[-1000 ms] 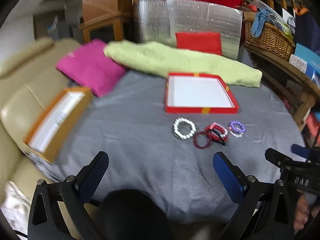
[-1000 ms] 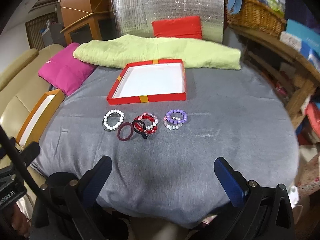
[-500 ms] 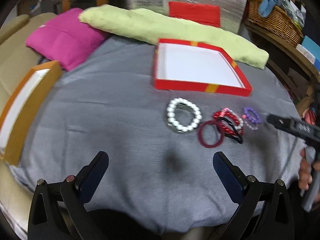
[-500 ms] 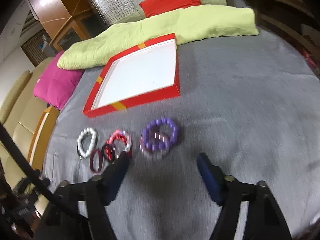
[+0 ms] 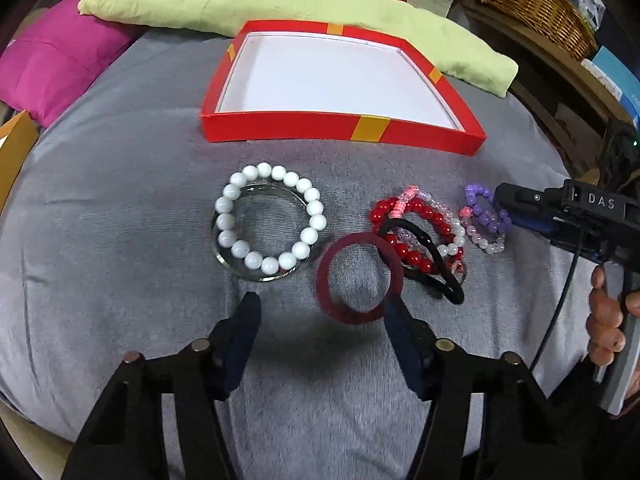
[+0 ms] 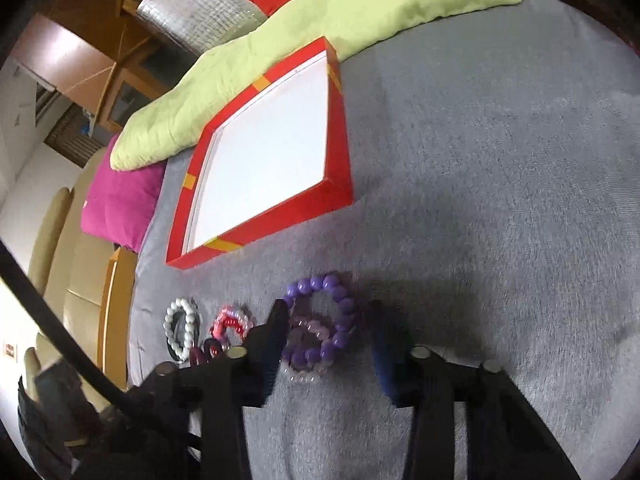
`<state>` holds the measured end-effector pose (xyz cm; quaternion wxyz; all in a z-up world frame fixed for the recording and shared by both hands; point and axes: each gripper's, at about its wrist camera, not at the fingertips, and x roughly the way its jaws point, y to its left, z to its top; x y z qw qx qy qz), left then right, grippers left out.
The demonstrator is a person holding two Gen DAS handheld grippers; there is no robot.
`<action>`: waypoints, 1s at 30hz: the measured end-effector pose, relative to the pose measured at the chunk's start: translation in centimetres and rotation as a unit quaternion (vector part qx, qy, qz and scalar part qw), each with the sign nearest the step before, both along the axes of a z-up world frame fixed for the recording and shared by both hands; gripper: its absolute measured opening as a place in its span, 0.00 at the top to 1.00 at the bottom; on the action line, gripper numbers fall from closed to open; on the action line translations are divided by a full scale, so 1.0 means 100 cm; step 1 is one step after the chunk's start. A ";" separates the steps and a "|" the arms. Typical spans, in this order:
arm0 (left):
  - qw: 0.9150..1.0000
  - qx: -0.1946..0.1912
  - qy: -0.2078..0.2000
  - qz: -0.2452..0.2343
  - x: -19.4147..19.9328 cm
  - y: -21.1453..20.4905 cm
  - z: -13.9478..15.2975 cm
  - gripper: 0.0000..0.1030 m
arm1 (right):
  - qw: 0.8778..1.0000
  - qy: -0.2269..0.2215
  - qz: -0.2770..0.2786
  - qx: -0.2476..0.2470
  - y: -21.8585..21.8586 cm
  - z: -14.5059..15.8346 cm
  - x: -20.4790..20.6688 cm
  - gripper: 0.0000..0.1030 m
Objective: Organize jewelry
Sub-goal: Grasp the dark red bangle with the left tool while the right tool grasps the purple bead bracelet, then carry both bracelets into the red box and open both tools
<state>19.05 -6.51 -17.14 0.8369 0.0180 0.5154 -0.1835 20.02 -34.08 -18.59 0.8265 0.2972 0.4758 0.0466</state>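
Several bracelets lie in a row on the grey cloth in front of a red box (image 5: 340, 132) with a white floor. My left gripper (image 5: 320, 314) hovers low over the cloth, its jaws closing. A dark red ring (image 5: 358, 278) lies just ahead between the tips, near the right finger, and the pads do not press on it. A white bead bracelet (image 5: 272, 220) lies left of it; red bead bracelets (image 5: 416, 236) and a black hair tie (image 5: 430, 268) lie right. My right gripper (image 6: 328, 324) straddles the purple bead bracelet (image 6: 347, 308), jaws closing, with a gap at the right pad.
A green cushion (image 5: 280, 0) and a pink cushion (image 5: 52, 56) lie behind the red box (image 6: 340, 152). A wicker basket (image 5: 536, 4) stands on a shelf at the back right. An orange box edge (image 5: 12, 152) shows at the left. A hand (image 5: 606, 320) holds the right gripper (image 5: 508, 208).
Both grippers have come down and forward to the row of bracelets. Their jaws have narrowed from wide open. The right gripper now has the purple bracelet between its fingers.
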 end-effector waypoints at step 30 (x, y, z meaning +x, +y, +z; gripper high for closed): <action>0.993 0.020 -0.111 -0.045 0.041 -0.006 0.077 0.93 | 0.994 -0.108 0.028 0.020 0.004 0.046 0.015 0.91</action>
